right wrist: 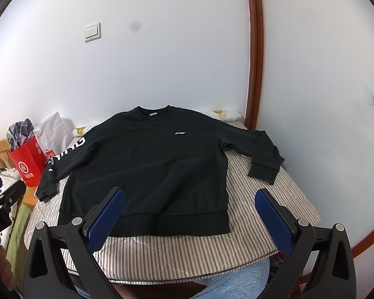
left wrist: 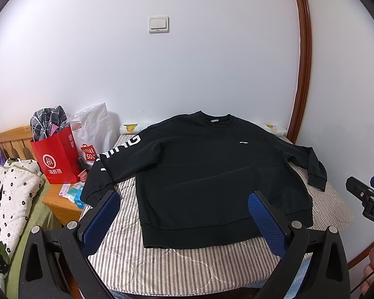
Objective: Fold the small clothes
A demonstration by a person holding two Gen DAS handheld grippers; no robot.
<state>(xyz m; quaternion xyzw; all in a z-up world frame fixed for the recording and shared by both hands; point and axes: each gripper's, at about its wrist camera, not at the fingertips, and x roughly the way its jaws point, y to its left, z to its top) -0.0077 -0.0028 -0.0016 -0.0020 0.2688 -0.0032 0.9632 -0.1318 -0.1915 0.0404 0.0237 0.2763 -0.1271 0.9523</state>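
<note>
Left wrist view showed the black sweatshirt [left wrist: 199,172] flat on the striped bed cover [left wrist: 187,261], its left cuff seemingly overhanging; left gripper [left wrist: 184,196] and right gripper [right wrist: 189,194] gaped wide near the hem.

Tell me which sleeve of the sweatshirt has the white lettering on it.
The sleeve on the red bag's side of the sweatshirt. Big white letters run down it; the other sleeve is plain black.

Surface ahead of me: striped cover [left wrist: 187,261], grey and white
Wall: white, double light switch [left wrist: 158,24] high up
Frame: curved brown wood trim [left wrist: 304,57] at my right
Left side: red paper bag [left wrist: 56,158] holding checked cloth [left wrist: 48,122]; white Miniso bag [left wrist: 92,129] just behind
Under them: wooden nightstand [left wrist: 59,205]
Far left: flower-print quilt [left wrist: 10,194]
</note>
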